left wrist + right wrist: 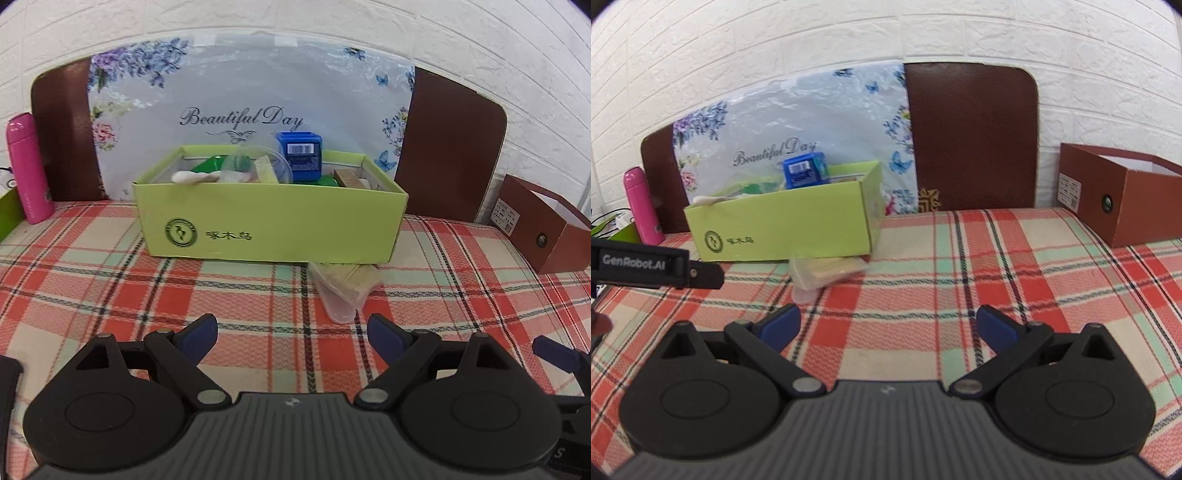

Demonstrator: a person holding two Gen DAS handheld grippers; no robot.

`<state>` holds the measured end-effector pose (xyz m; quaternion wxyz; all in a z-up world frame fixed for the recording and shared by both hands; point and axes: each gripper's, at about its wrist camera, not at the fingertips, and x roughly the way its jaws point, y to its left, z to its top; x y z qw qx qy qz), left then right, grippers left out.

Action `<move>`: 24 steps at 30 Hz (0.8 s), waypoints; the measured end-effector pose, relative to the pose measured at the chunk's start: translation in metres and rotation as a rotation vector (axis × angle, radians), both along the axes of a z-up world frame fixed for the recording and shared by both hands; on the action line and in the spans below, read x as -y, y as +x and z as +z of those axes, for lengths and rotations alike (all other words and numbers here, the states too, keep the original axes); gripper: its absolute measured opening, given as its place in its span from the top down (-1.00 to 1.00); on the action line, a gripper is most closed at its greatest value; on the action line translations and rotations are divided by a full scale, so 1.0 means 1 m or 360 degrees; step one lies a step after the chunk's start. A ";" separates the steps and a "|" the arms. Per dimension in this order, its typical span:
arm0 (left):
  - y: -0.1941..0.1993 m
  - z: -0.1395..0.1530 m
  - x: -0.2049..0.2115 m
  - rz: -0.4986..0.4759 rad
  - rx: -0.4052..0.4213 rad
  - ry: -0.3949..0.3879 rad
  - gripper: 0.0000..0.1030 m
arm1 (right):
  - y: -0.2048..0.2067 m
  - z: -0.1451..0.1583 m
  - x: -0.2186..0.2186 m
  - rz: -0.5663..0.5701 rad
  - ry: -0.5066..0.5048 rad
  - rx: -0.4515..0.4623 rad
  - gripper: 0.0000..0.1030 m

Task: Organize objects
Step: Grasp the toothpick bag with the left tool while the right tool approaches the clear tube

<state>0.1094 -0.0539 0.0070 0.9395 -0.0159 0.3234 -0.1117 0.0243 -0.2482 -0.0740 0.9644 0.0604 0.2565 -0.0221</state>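
Observation:
A lime-green cardboard box [269,221] [783,229] stands on the checked cloth, filled with several items, among them a blue box with a barcode [303,157] [805,172]. A clear plastic container of pale sticks [345,286] [827,275] lies on the cloth against the box's front right corner. My left gripper [291,338] is open with nothing between its fingers, just short of that container. My right gripper [888,328] is open too and holds nothing; the container lies ahead and to its left. The left gripper's black body [657,267] shows at the left edge of the right wrist view.
A brown open box [546,229] [1126,199] stands at the right by the white brick wall. A pink bottle [29,173] [642,205] stands at the left. A floral board [251,110] and brown panels lean on the wall behind. A red plaid cloth [960,258] covers the table.

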 end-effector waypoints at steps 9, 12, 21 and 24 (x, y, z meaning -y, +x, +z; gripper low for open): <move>0.069 -0.026 0.043 -0.0108 -0.0047 -0.0035 -0.75 | -0.002 -0.011 0.022 -0.0081 0.0024 -0.0024 -1.00; 0.084 -0.032 0.047 -0.0124 -0.0093 -0.0056 -0.28 | -0.002 -0.013 0.027 -0.0097 0.0050 -0.0031 -1.00; 0.046 -0.023 0.025 -0.0298 -0.0133 -0.0199 0.83 | 0.002 -0.018 0.018 -0.0034 0.0051 -0.0060 -1.00; 0.016 -0.021 0.010 -0.0329 -0.0126 -0.0217 0.83 | 0.003 -0.020 0.010 0.0009 0.0046 -0.0071 -1.00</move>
